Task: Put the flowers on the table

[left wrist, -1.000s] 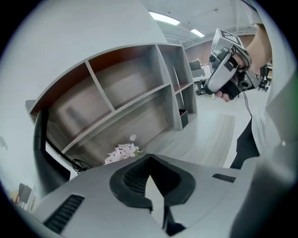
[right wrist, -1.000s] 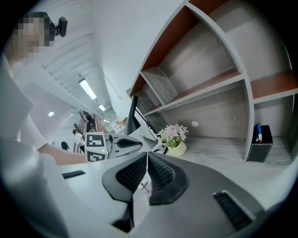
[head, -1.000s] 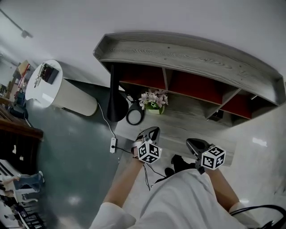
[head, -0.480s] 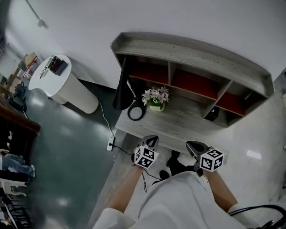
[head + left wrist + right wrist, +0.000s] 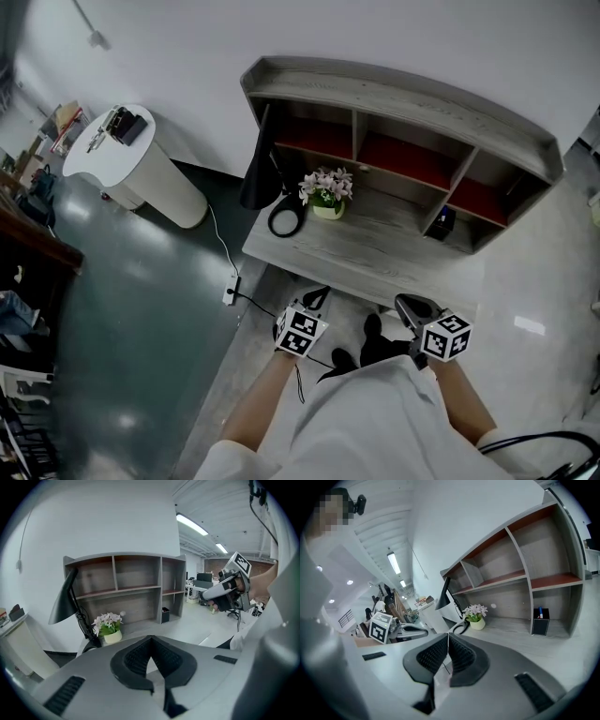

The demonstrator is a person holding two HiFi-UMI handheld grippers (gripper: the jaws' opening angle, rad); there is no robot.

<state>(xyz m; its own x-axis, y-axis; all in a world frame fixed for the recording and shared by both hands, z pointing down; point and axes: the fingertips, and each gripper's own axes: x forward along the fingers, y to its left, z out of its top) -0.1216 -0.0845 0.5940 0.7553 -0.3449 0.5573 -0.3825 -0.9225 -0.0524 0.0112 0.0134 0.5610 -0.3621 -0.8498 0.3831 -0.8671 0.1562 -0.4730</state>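
Observation:
A small pot of pink-white flowers [image 5: 326, 192] stands on the grey desk [image 5: 375, 258], at its back left beside the lamp. Both grippers hang short of the desk's front edge, apart from the pot. My left gripper [image 5: 316, 298] is shut with nothing in it; its pads meet in the left gripper view [image 5: 150, 641], with the flowers [image 5: 108, 625] far ahead on the left. My right gripper [image 5: 408, 305] is also shut and empty [image 5: 448, 637], and the flowers [image 5: 476, 616] sit beyond its tips.
A black desk lamp [image 5: 258, 169] with a ring base [image 5: 283, 222] stands left of the pot. A black pen holder [image 5: 444, 223] sits at the desk's right under the shelf unit [image 5: 403, 103]. A white round cabinet [image 5: 141, 169] and a power strip [image 5: 230, 296] are on the left.
Both grippers have drawn back from over the desk to short of its front edge. The view has shifted, so the desk sits farther off. The flowers have not moved.

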